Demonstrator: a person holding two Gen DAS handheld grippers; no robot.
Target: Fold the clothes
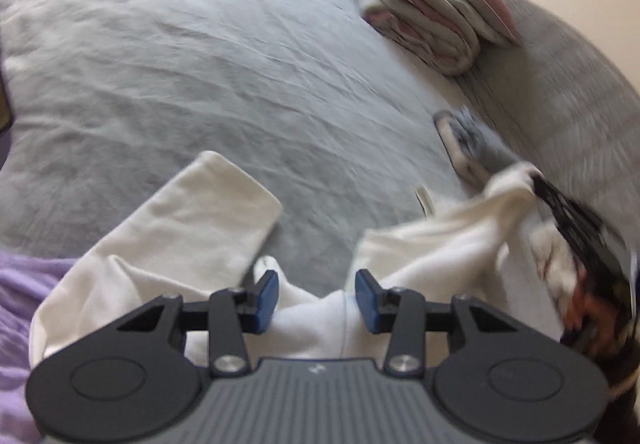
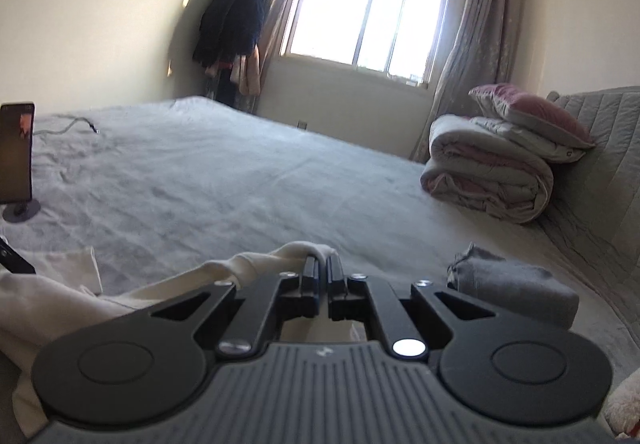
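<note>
A cream long-sleeved garment [image 1: 420,256] lies crumpled on the grey bed sheet [image 1: 200,84]. One sleeve [image 1: 200,212] lies flat to the left. My left gripper [image 1: 316,296] is open, its blue pads on either side of a bunched part of the garment. My right gripper [image 2: 323,268] is shut on a fold of the cream garment [image 2: 280,256] and holds it lifted above the bed. The right gripper also shows in the left wrist view [image 1: 536,180], blurred, pinching the fabric.
A folded grey garment [image 2: 516,288] lies on the bed at right. Folded quilts and a pillow [image 2: 500,164] are stacked against the grey headboard [image 2: 600,164]. A phone on a stand [image 2: 16,156] stands at left. Purple cloth [image 1: 24,304] lies at lower left.
</note>
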